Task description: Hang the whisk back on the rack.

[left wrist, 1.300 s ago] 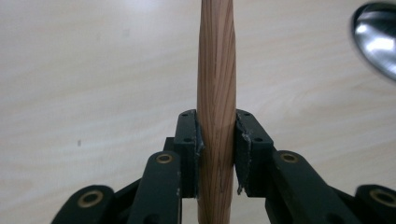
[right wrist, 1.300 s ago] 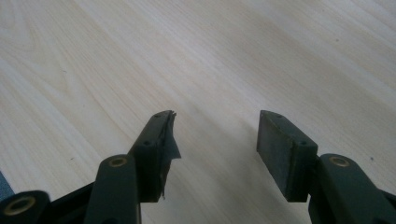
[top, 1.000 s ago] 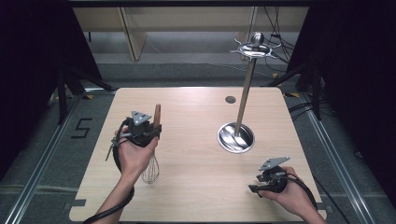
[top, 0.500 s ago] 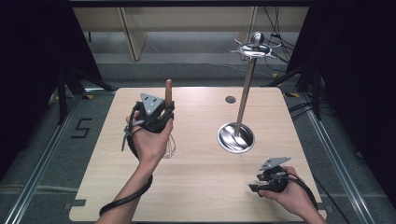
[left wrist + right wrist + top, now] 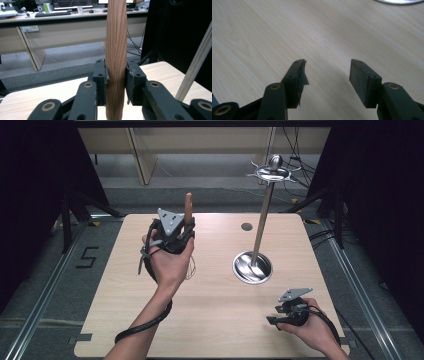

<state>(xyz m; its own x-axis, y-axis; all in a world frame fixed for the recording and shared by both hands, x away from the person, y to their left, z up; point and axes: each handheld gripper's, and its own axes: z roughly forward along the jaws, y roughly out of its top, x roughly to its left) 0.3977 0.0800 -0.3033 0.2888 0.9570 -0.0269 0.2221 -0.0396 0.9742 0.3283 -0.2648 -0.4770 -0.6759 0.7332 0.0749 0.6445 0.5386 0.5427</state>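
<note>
We hold a whisk by its wooden handle (image 5: 116, 57) in the left tool (image 5: 175, 237), whose two black jaws are clamped against the handle's sides, as the left tool's own view shows plainly. The whisk stands upright above the left half of the table (image 5: 215, 330), handle tip pointing up and the thin wire loops (image 5: 190, 267) hanging below our left hand (image 5: 167, 265), partly hidden by it. We judge the whisk light and easy to carry: the handle is stiff, round, grained wood that gives the pads a fair bite but could twist or slide if the grip slackens, while the wires are springy and would bend or snag if squeezed. So the handle is the place to take hold, about where we have it now, leaving the upper end free. To the right stands a metal rack (image 5: 260, 240), a slim pole on a round shiny base with hooked arms at its top (image 5: 272, 172); the pole also shows at the right edge of the left tool's view. The right tool (image 5: 280, 320) rests low at the near right of the table, its jaws spread apart with nothing between them. As for writing, we read a dark "5" (image 5: 86, 257) marked on the floor left of the table; no brand or label shows on the whisk.
</note>
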